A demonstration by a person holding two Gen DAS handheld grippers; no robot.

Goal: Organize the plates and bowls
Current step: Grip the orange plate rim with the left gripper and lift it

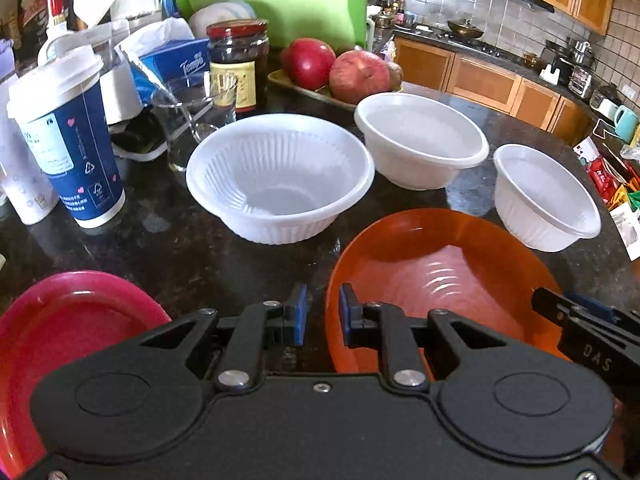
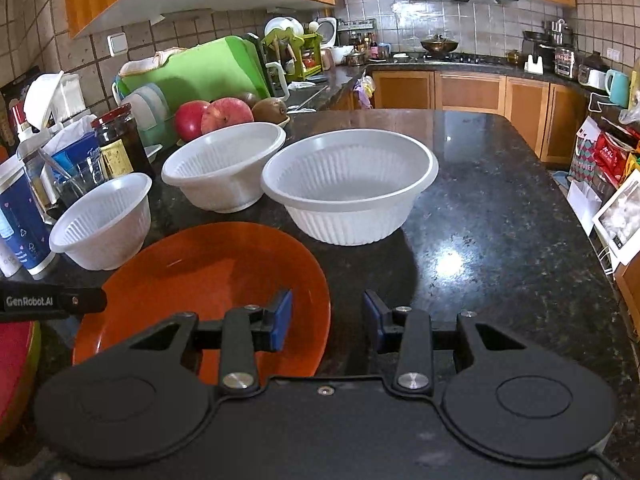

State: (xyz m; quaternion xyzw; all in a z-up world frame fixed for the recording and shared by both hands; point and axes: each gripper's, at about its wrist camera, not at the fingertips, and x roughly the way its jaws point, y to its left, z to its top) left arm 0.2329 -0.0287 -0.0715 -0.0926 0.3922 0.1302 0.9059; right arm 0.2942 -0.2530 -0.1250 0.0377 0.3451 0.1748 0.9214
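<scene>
An orange plate (image 1: 436, 276) lies on the dark counter, also in the right wrist view (image 2: 208, 276). My left gripper (image 1: 322, 316) straddles its left rim, jaws slightly apart, not clamped. My right gripper (image 2: 327, 322) is open around its right rim. A red plate (image 1: 68, 320) lies at the left, also at the left edge of the right wrist view (image 2: 16, 364). Three white ribbed bowls stand behind: a large one (image 1: 280, 176) (image 2: 348, 184), a second large one (image 1: 420, 138) (image 2: 224, 164), and a small one (image 1: 544, 196) (image 2: 104, 220).
A blue paper cup (image 1: 68, 140), a dark jar (image 1: 240, 64), a glass (image 1: 196, 116), a tissue box and a dish of apples (image 1: 336, 68) crowd the back left. A green cutting board (image 2: 200, 72) leans behind. The counter's right edge (image 2: 592, 240) borders packets.
</scene>
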